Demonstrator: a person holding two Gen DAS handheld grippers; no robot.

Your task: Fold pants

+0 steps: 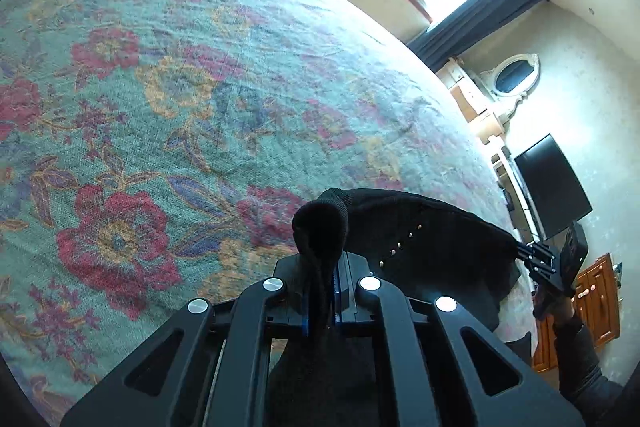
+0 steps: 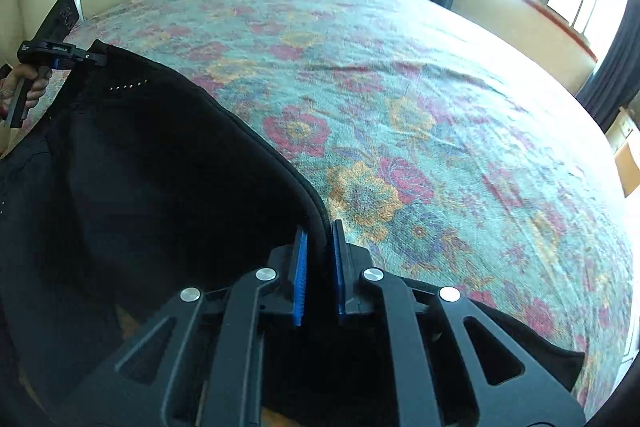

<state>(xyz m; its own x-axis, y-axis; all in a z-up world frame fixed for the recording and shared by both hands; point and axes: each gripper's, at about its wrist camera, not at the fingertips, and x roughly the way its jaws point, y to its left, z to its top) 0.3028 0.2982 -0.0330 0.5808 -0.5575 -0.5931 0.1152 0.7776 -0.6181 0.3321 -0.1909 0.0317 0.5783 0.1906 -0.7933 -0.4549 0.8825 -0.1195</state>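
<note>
Left hand-held gripper [image 1: 320, 291]: pads clamped on a bunched black corner of the pants [image 2: 160, 167]. Right hand-held gripper [image 2: 320, 275]: pads closed on the pants' opposite edge. Pants hang stretched between both, lifted at the near edge of the bed [image 2: 400, 67], above its floral cover. No fold made yet as far as visible; laying flat and folding all remain.

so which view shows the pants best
The right wrist view: the pants spread wide there, from the left gripper to the right gripper. The left wrist view shows only a bunched edge and a narrower stretch.
</note>
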